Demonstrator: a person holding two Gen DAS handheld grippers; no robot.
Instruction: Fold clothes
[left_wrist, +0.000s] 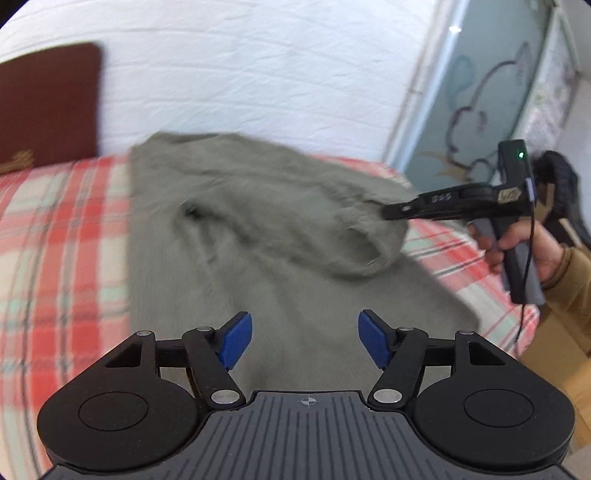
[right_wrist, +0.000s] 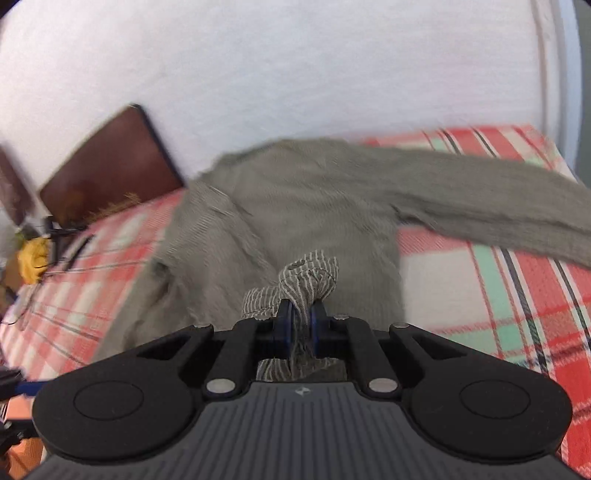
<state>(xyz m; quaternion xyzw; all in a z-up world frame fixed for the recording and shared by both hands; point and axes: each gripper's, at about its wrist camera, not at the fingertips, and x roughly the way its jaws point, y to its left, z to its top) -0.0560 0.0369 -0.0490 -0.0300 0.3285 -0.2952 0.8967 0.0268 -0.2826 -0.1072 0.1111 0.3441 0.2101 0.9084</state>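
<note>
A grey-green ribbed knit garment (left_wrist: 266, 221) is spread on the red, white and mint checked bedcover (left_wrist: 55, 240), and a bunched fold of it, striped on its inner face, is pinched between the pressed-together pads of the right gripper (right_wrist: 301, 321), probably so that this part can be carried over the body. The left gripper (left_wrist: 304, 339) is held spread and empty above the near hem. Only the right wrist view shows the long sleeve (right_wrist: 498, 218) trailing to the right; only the left wrist view shows the person's hand (left_wrist: 524, 247).

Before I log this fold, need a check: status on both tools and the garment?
Left tool open, nothing between its pads. Right tool shut on a striped bunch of the grey-green garment. Garment on plaid bed cover, one sleeve splayed out. Nothing blocking.
</note>
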